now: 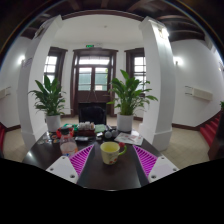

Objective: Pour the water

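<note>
A yellow-green mug [111,152] with a red handle on its right stands on a dark round table [60,150]. It sits between my gripper's [112,160] two magenta pads [82,158], with a gap at each side. The fingers are open and touch nothing. I cannot see inside the mug.
Beyond the mug, a tea set with small cups and a dark pot [84,131] crowds the table's far side. A pale cup [68,147] stands left of the fingers. Two large potted plants [50,98] flank a wooden door [94,78] between white pillars [158,75].
</note>
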### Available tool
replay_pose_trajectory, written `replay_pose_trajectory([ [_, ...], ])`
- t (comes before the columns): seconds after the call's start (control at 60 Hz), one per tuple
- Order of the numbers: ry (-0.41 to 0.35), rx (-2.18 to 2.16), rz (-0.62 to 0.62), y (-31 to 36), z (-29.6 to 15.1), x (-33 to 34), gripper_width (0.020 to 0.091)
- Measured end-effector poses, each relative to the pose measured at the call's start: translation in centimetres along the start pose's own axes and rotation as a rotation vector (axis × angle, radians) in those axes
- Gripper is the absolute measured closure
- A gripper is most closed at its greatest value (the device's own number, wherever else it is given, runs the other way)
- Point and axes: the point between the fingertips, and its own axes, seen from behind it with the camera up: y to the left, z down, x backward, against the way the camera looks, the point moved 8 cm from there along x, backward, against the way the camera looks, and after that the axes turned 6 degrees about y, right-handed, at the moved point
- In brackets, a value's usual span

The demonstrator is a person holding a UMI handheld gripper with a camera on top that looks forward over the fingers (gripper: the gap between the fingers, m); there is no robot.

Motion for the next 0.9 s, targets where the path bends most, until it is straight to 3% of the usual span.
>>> replay_pose_trajectory([
  [0.117,0.021,0.002,-0.035,3.3,3.4,0.0,0.0360],
  [0.133,0.028,0.001,-0.041,2.1,1.1,-0.1,0.0360],
  [0.2,0.042,-0.007,-0.081,6.2,5.4,-0.2,0.0361],
  [0.317,0.051,-0.018,-0.173,10.5,7.5,-1.6,0.0352],
  [0.45,0.038,-0.019,-0.234,13.1,7.4,-3.8,0.0354],
  [0.833,-0.025,0.022,-0.252,16.2,5.7,-10.6,0.0358],
  [0.9,-0.020,0.043,-0.227,16.2,5.9,-11.7,0.0398],
])
